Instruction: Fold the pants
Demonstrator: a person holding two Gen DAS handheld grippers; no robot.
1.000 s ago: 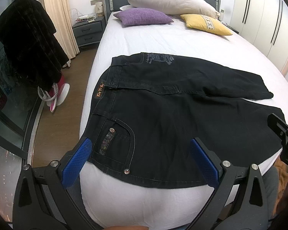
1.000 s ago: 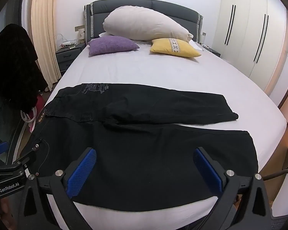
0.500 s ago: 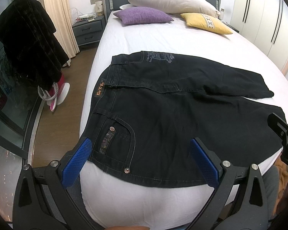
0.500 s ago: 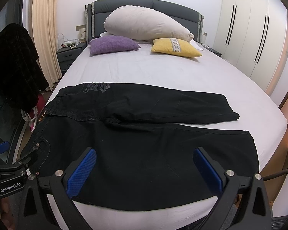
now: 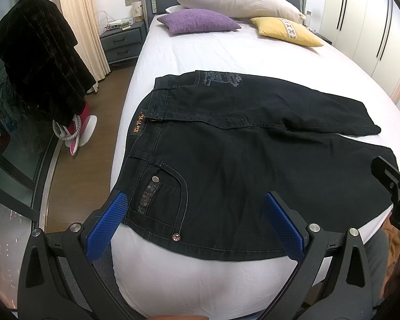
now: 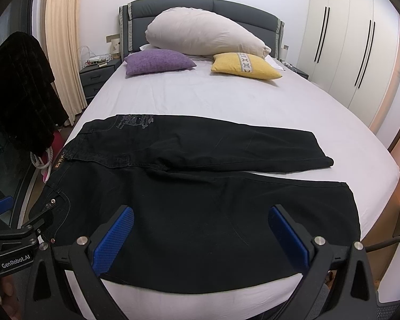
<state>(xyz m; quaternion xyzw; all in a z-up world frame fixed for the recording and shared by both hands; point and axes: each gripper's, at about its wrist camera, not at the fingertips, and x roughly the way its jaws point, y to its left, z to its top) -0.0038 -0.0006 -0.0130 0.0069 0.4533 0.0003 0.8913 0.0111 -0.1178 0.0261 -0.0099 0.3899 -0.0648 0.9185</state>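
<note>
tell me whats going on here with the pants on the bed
A person holds a hand-held gripper in each hand over black pants spread flat on a white bed. The left hand-held gripper and right hand-held gripper are both open and hold nothing, poised at the near edge. The waistband lies to the left, both legs run right. No fold has been made yet.

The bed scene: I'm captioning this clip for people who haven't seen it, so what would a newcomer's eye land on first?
First, the black pants spread flat across the near end of the white bed, waistband to the left and both legs running right. Next, the purple cushion and yellow cushion by the headboard, under a big white pillow. The open left gripper and right gripper hover at the near edge.
</note>
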